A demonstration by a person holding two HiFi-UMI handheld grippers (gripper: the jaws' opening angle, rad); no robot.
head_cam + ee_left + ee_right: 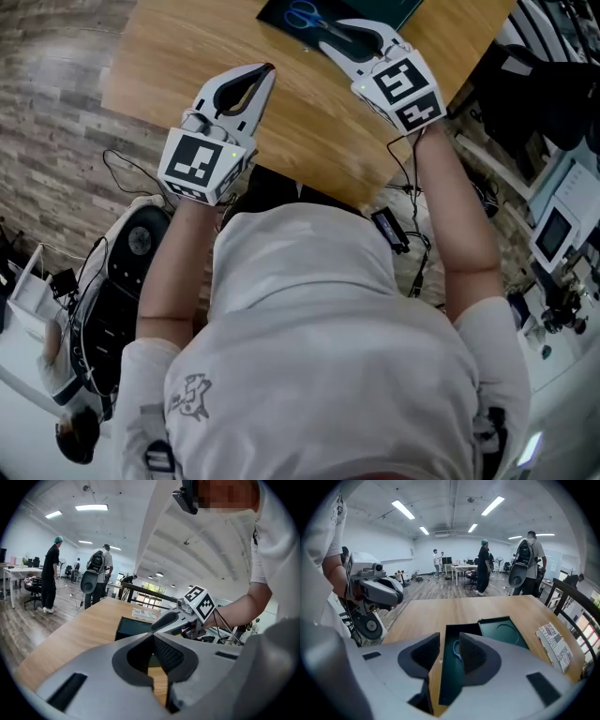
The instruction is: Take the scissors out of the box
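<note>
**What I see around the work area**

From my station I see a wooden tabletop [187, 66] standing on plank floor [47, 122], where cables [127, 173] trail. A printed paper [554, 645] lies near the tabletop's right edge. Farther off, a person in a green cap [483, 566] and one wearing a backpack [528, 559] stand under strip lights [404, 509].

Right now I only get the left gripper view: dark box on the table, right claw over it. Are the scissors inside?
Observer: Yes, the right gripper view shows blue-handled scissors lying in the box.
Operator: Right claw on them?
Observer: No. The right claw is open above the box, gripping nothing.
Operator: Lid?
Observer: A second dark green tray, likely the lid, lies beside the box.
</note>
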